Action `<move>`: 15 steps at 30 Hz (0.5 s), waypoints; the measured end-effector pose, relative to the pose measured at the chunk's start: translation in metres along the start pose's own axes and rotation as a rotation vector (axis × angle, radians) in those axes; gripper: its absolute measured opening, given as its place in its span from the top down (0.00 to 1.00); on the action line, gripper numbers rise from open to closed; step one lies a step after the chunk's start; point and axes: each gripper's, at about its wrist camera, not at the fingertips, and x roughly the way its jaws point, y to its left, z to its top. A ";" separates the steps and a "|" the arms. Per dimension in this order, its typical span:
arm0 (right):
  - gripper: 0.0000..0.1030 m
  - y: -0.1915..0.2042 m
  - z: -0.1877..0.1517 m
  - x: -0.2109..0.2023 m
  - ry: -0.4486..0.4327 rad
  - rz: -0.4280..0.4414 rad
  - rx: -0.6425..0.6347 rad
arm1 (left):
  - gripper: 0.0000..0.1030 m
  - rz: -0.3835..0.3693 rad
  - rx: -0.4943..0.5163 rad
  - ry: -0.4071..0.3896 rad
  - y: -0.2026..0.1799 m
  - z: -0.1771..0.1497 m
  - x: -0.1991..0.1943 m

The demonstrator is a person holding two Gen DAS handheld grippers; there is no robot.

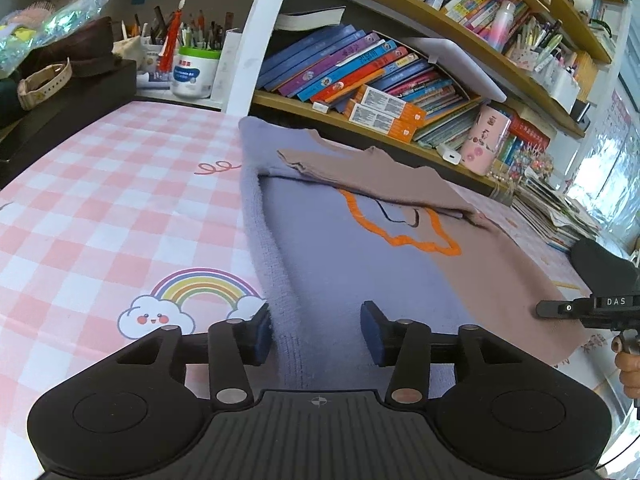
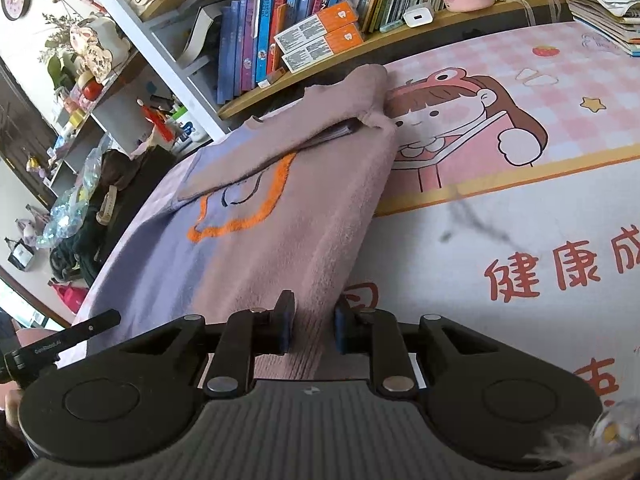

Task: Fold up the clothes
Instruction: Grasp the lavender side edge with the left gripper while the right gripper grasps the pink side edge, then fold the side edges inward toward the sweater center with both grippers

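A lilac and dusty-pink sweater with an orange outline figure lies flat on the pink checked table mat, its sleeves folded in across the chest. My left gripper is open, its jaws either side of the sweater's lilac left hem edge. My right gripper has its jaws partly closed around the pink hem fold of the sweater at the right corner; the cloth sits between the pads. The right gripper also shows at the right edge of the left wrist view.
A bookshelf with many books runs along the table's far edge. A white jar and pen holders stand at the back left, a dark box with a watch at the left. Stacked papers lie at the back right.
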 end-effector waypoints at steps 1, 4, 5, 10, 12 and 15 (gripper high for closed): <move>0.82 0.000 0.000 0.000 -0.001 -0.002 -0.002 | 0.54 0.002 0.000 -0.002 -0.001 0.000 0.000; 0.82 0.000 -0.001 0.001 -0.004 0.000 -0.001 | 0.53 0.006 0.000 -0.007 -0.002 -0.002 0.001; 0.82 0.000 -0.001 0.000 -0.006 0.003 0.001 | 0.53 0.006 -0.001 -0.008 -0.002 -0.002 0.001; 0.85 0.000 0.001 0.001 0.002 -0.002 -0.014 | 0.54 -0.009 0.003 -0.005 -0.002 -0.003 -0.001; 0.89 0.001 0.000 0.001 0.002 -0.016 -0.026 | 0.55 -0.019 0.004 -0.004 -0.002 -0.004 -0.002; 0.92 0.002 -0.002 -0.002 -0.008 -0.028 -0.033 | 0.76 -0.035 0.007 -0.003 -0.003 -0.006 -0.004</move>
